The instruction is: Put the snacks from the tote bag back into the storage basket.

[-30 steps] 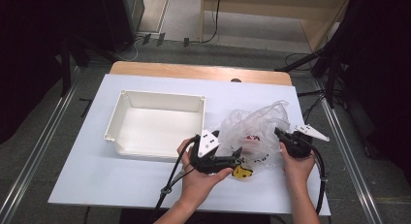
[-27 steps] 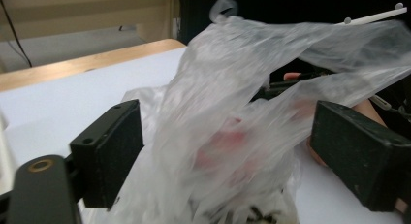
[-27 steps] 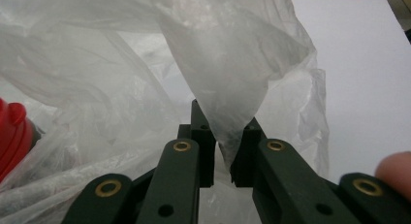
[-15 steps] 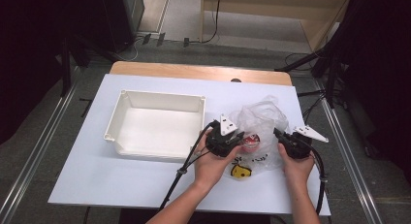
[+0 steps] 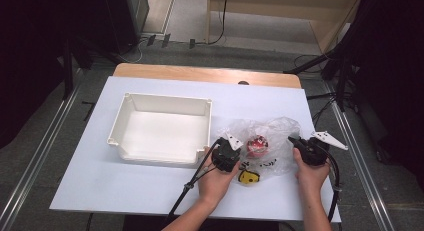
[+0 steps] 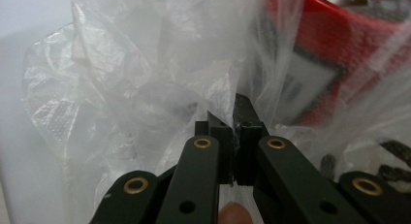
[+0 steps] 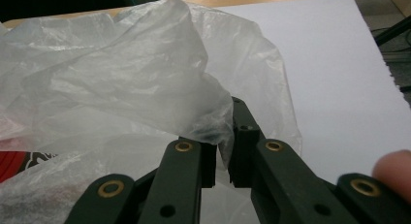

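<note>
Both grippers, left gripper (image 5: 234, 150) and right gripper (image 5: 299, 147), pinch opposite edges of the plastic bag (image 5: 272, 138) just right of the white tray (image 5: 159, 107), and that thin film could easily tear or slip if pulled.

A white rectangular tray (image 5: 127, 122) stands on the left part of the white table (image 5: 90, 181). A small yellow and black object (image 5: 248, 177) lies near the table's front edge.

Even overhead light brightens the white table (image 5: 150, 191) against dark surroundings, while the close red can (image 6: 339, 54) behind plastic looks blurred.
</note>
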{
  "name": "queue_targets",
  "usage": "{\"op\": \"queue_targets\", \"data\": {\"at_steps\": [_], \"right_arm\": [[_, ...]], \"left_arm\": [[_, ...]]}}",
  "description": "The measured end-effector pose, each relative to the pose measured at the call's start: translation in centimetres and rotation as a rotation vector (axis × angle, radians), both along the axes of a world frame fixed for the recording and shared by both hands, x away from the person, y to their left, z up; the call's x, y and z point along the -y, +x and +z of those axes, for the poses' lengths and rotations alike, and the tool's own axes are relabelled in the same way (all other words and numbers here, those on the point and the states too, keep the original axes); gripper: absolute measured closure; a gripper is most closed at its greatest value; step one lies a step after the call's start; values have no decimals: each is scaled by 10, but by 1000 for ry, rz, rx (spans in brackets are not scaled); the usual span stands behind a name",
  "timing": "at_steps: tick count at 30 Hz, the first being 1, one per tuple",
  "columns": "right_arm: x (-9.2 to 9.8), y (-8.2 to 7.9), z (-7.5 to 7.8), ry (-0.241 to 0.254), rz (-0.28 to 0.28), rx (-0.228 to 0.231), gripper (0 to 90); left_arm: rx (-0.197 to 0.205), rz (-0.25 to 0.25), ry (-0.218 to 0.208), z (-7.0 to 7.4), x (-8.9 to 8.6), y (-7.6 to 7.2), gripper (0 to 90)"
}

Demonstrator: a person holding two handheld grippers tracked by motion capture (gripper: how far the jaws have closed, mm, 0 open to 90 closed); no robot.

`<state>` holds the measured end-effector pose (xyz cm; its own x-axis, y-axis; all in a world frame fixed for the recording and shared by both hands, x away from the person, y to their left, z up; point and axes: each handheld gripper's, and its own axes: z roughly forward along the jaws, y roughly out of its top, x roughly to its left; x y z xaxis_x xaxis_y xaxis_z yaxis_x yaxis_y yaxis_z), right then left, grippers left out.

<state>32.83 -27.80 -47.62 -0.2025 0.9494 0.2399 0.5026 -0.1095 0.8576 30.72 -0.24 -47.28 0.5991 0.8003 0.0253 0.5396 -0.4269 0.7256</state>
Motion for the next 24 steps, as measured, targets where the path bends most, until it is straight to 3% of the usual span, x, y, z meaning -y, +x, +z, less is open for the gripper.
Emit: {"op": "queue_targets", "data": {"at_steps": [2,4,10,16,21,24], "right_arm": [[-1,-1,1,-71,-22,-5,847],[0,-2,1,-92,-16,-7,819],[8,-8,7,-32,-26,4,547],[12,-23,21,11,33,49,369],[20,-38,43,-2,31,89,282],[25,-48,63,3,17,141,264]], "left_arm": [[26,-11,15,-3,2,-4,900],[29,-12,11,-4,1,-5,900],[32,-13,-39,-6,-4,-3,900],[45,-15,-67,-6,-7,-5,900],[40,-22,-79,-5,-8,-5,899],[45,-31,-83,-5,-8,-5,899]]}}
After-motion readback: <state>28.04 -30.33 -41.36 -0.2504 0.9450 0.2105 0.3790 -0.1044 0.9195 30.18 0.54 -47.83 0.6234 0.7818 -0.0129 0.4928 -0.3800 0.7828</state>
